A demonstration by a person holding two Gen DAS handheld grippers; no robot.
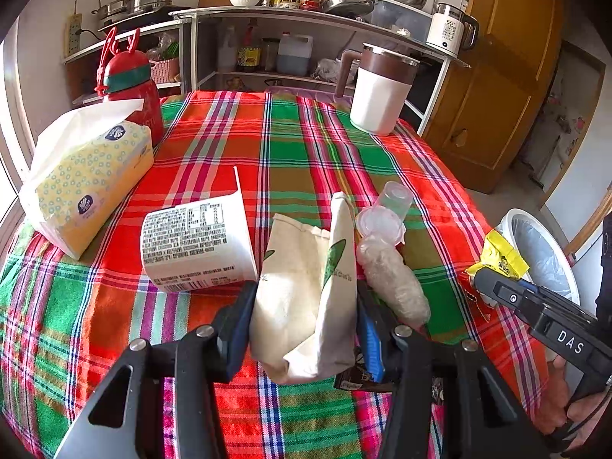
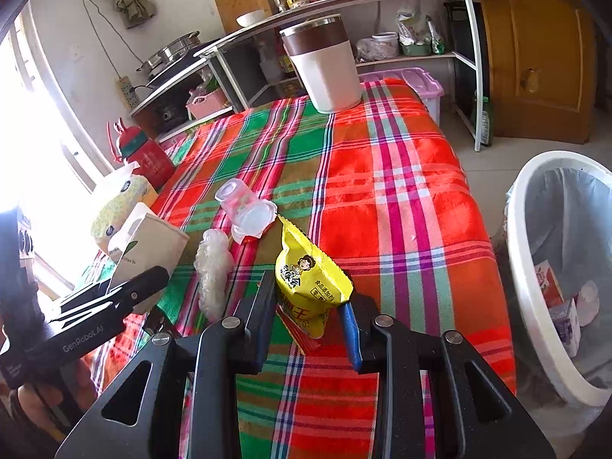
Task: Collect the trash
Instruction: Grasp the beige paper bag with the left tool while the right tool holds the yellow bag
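Note:
A cream paper bag (image 1: 290, 267) with a green leaf print stands on the plaid tablecloth (image 1: 306, 145), and my left gripper (image 1: 306, 294) is shut on it, pads pressing both sides. My right gripper (image 2: 310, 294) is shut on a yellow snack packet (image 2: 306, 267), held just above the cloth near the table's right edge. A white printed carton (image 1: 195, 241) lies on its side left of the bag. To the bag's right lie a crumpled clear wrap (image 1: 394, 275), a clear plastic cup (image 1: 394, 199) and its lid (image 1: 378, 223). A dark wrapper (image 1: 355, 380) peeks out under the bag.
A white bin (image 2: 528, 229) with a liner and some trash inside stands on the floor right of the table. A tissue pack (image 1: 88, 187) and red bottle (image 1: 130, 84) sit at the far left, a white mug (image 1: 378, 91) at the back. Shelves stand behind.

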